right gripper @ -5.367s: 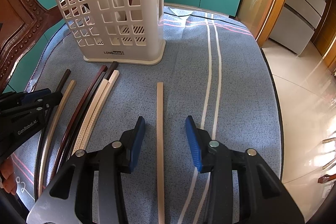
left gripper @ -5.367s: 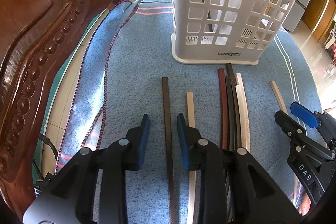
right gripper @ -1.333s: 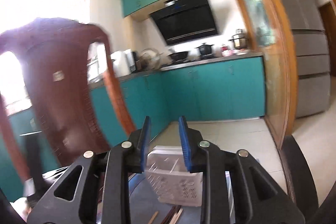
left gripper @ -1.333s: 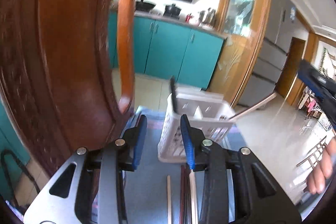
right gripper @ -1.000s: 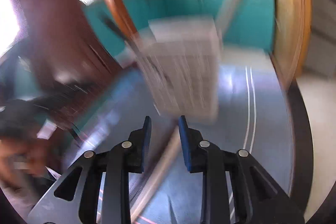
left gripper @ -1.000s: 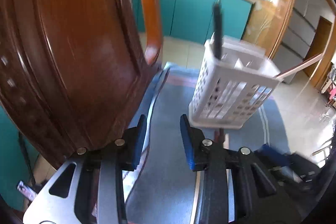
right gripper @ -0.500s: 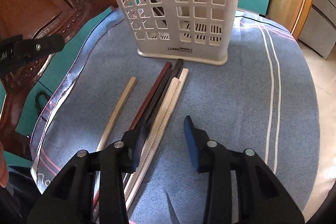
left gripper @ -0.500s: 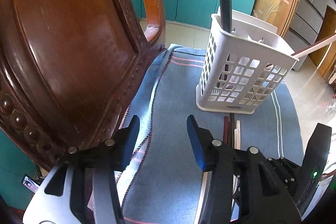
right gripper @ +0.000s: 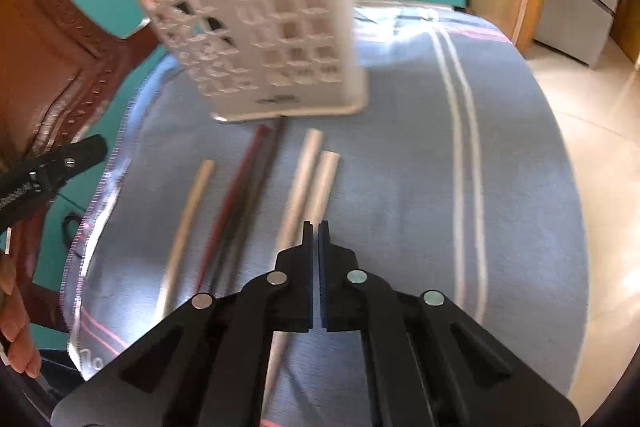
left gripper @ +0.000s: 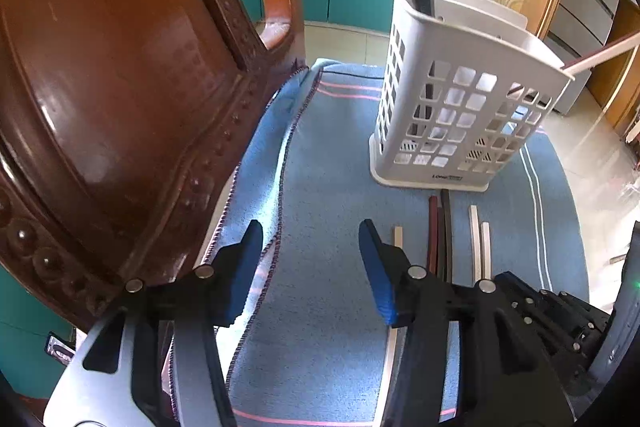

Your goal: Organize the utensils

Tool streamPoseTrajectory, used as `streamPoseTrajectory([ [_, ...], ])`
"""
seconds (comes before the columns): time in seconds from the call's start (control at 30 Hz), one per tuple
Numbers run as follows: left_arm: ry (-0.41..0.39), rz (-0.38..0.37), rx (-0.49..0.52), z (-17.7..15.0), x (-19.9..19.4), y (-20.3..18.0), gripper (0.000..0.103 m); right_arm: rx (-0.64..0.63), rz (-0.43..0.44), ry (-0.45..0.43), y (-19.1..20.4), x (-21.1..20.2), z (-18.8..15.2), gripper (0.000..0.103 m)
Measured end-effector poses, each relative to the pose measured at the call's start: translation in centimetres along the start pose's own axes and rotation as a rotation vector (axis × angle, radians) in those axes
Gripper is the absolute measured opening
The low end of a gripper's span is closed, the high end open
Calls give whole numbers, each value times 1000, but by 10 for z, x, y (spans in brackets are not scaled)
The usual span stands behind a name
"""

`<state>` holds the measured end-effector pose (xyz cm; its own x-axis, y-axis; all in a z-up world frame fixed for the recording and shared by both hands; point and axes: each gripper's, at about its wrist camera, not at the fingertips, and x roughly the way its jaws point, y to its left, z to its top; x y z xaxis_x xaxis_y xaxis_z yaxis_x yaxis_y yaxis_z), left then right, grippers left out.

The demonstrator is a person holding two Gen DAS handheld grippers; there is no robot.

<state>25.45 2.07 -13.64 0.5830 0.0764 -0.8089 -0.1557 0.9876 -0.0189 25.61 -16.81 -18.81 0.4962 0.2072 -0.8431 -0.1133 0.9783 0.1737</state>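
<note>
On blue cloth [left gripper: 332, 187], sticks [right gripper: 308, 183] lie side by side at 6 o'clock of basket [left gripper: 460, 99], long axes running 12-to-6 toward grippers. Pale pair sits just at 11 o'clock of right gripper [right gripper: 314, 227], nearer one, jaws shut empty. Left gripper [left gripper: 310, 247] opening, nothing between; tan stick [left gripper: 398, 237] at its 2 o'clock.

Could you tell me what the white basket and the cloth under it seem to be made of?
The white basket looks like moulded plastic with a smooth matte finish: thin walls pierced by a regular grid of square holes. The blue cloth looks like woven cotton or towelling, judging by its fuzzy surface, stitched edge and woven stripes; the fibre is uncertain.
</note>
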Motion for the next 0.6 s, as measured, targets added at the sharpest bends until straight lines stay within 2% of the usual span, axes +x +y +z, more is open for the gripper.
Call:
streamPoseTrajectory([
  [0.07, 4, 2, 5, -1, 1, -2, 52, 38, -10, 4, -13, 1, -3, 0],
  [0.17, 14, -5, 9, -2, 5, -6, 54, 56, -58, -22, -17, 1, -3, 2],
  [0.27, 19, -7, 13, -2, 6, -9, 56, 68, -5, -34, -20, -1, -2, 5],
  [0.33, 20, -5, 14, -2, 6, -10, 57, 46, 22, -47, -16, -2, -2, 10],
  [0.43, 24, -5, 15, -1, 6, -11, 58, 2, 30, -48, -3, -3, 0, 24],
  [0.53, 28, -3, 21, -2, 9, -12, 60, -32, 18, -18, 3, 1, -3, 29],
  [0.6, 31, -3, 24, -2, 11, -12, 60, -63, -8, -24, 8, 2, -4, 29],
])
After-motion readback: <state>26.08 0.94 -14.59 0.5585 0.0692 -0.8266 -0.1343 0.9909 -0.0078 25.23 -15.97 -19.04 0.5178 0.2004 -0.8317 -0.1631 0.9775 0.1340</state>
